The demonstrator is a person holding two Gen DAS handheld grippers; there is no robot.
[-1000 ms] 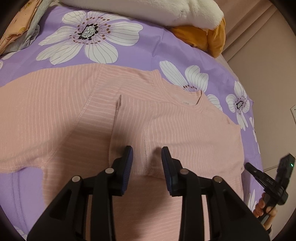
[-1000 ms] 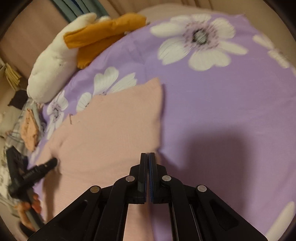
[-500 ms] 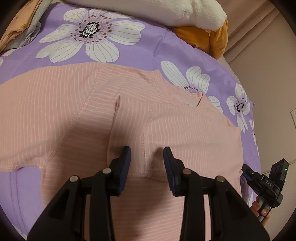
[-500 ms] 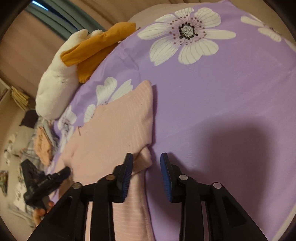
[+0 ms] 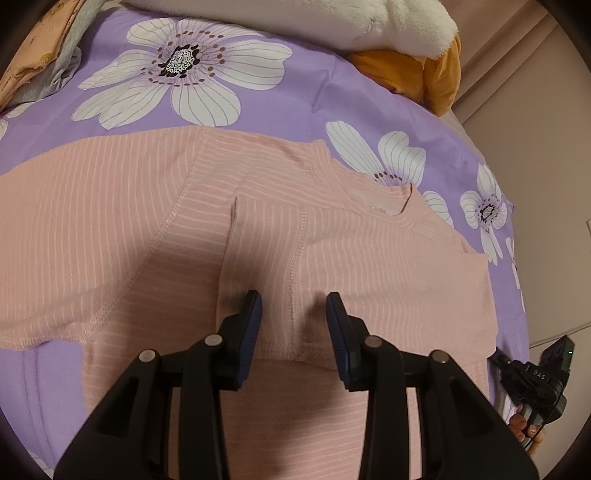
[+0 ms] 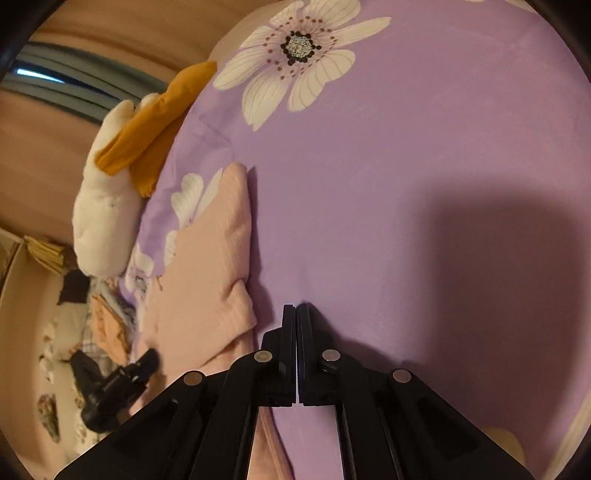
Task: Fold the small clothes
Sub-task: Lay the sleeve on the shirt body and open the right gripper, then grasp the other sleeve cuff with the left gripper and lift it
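Note:
A pink striped shirt (image 5: 369, 266) lies flat on the purple flowered bed cover (image 5: 288, 107), one sleeve folded in across its body. My left gripper (image 5: 293, 317) hovers open over that sleeve's cuff hem, and its pads do not press the cloth. In the right wrist view my right gripper (image 6: 297, 308) is shut, its tips down on the bare purple cover (image 6: 406, 206) just right of the shirt's folded edge (image 6: 229, 266). No shirt cloth shows between its jaws. The left wrist view catches it at the far lower right, in a hand (image 5: 524, 424).
A white plush pillow (image 5: 332, 18) and an orange cloth (image 5: 417, 70) lie at the bed's far end. A pile of other clothes (image 5: 40, 62) sits at the far left corner. A beige wall (image 5: 546, 147) borders the bed on the right.
My right gripper opened beside the shirt's edge, then shut again, rolling and sinking onto the purple cover right of the shirt. My left gripper stayed in place, open over the cuff.

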